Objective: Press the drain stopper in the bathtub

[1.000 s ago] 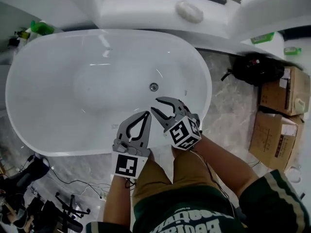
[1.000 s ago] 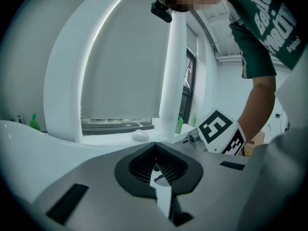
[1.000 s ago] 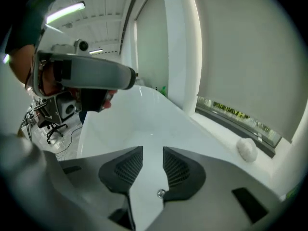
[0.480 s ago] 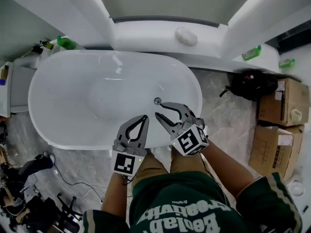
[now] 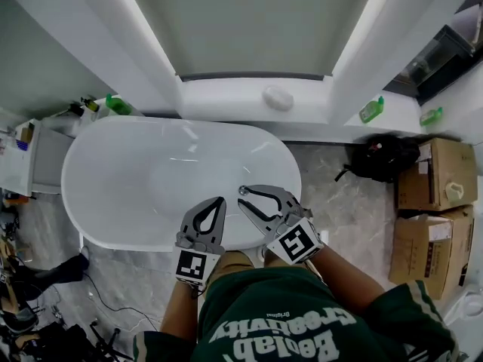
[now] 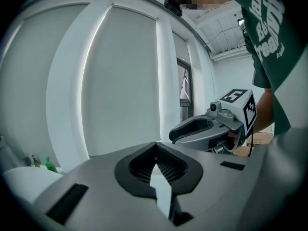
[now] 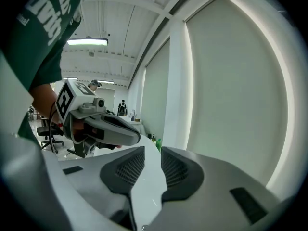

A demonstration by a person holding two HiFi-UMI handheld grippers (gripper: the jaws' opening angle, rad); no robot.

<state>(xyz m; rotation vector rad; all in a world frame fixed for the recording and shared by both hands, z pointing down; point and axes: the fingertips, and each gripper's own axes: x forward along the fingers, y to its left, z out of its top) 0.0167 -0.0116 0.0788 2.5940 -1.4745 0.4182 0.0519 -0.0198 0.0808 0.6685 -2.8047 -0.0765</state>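
The white oval bathtub [image 5: 121, 202] lies below me in the head view. Its small round metal drain stopper [image 5: 242, 191] shows on the tub floor, just past the right gripper's tips in the picture. Both grippers are held high above the tub, pointing nearly level toward the window wall. The left gripper [image 5: 220, 200] [image 6: 155, 144] is shut, tips touching, nothing in it. The right gripper [image 5: 245, 195] [image 7: 150, 150] is open with nothing between its pads; its jaws have just been closing. Each gripper view shows the other gripper alongside.
A white ledge [image 5: 226, 96] behind the tub bears an oval white object [image 5: 278, 97] and green bottles [image 5: 371, 110] [image 5: 118, 104]. A black bag [image 5: 381, 157] and cardboard boxes [image 5: 436, 173] stand on the floor at right. Cables and gear [image 5: 30, 308] lie at lower left.
Both grippers have risen away from the tub, which now looks smaller and farther below. The right jaws stand a little narrower than before. The left gripper stays shut.
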